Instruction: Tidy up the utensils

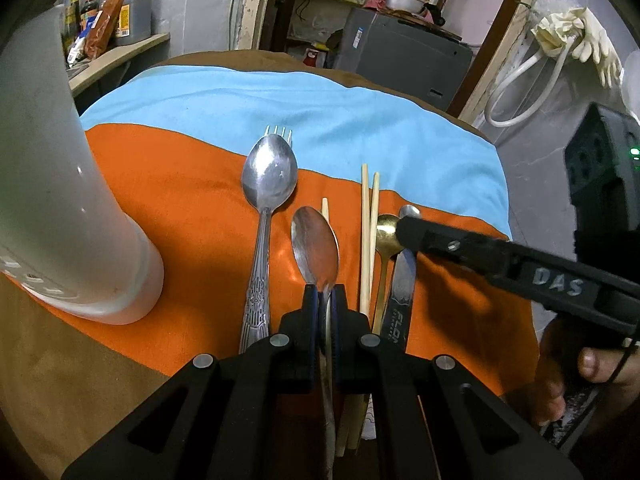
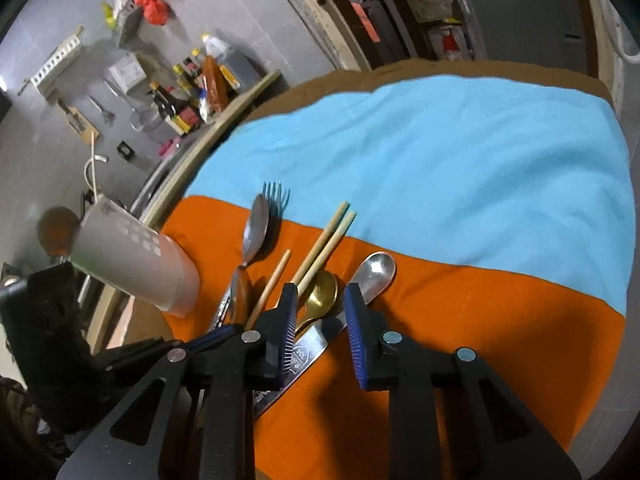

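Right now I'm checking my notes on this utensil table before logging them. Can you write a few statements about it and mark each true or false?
1. The left gripper is shut on a steel spoon. True.
2. The right gripper is clamped on the chopsticks. False: its jaws stand open above the gold spoon.
3. The white holder stands on the blue cloth. False: it stands on the orange cloth.
4. A fork shows behind the large spoon. True.

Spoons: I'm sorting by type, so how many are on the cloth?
4. A large patterned-handle spoon lies over a fork; a steel spoon sits clamped in the left gripper; a brass spoon and a small steel spoon lie ahead of the right gripper.
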`<action>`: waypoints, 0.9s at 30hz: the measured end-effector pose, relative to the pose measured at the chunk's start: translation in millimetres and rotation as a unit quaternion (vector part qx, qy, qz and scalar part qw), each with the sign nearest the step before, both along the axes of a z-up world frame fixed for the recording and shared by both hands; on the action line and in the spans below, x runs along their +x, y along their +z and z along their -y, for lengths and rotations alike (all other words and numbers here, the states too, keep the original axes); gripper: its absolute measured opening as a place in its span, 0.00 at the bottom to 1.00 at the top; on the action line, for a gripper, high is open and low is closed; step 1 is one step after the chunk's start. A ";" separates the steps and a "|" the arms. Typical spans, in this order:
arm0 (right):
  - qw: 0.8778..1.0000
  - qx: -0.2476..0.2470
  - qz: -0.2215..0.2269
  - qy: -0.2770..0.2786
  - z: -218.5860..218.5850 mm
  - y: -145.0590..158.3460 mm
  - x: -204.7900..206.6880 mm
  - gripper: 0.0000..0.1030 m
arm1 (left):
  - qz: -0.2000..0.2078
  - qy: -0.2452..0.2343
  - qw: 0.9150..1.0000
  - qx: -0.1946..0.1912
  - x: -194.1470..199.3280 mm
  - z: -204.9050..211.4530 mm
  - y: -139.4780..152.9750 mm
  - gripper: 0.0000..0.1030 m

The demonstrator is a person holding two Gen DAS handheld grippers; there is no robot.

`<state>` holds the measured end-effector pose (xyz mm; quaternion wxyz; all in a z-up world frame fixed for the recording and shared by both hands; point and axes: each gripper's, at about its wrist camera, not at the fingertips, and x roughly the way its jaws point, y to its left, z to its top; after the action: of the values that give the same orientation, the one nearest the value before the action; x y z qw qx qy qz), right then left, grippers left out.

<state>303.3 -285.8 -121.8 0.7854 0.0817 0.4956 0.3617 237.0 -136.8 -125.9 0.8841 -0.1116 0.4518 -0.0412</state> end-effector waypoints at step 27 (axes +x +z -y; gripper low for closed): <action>1.000 0.003 0.000 0.009 -1.6 -0.8 -14.5 0.17 | -0.019 -0.003 0.999 -0.032 -11.9 -7.9 6.1 0.02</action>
<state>288.8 -284.2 -122.6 0.7821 0.0795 0.4951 0.3699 225.1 -129.0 -119.8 0.8712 -0.1393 0.4673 -0.0562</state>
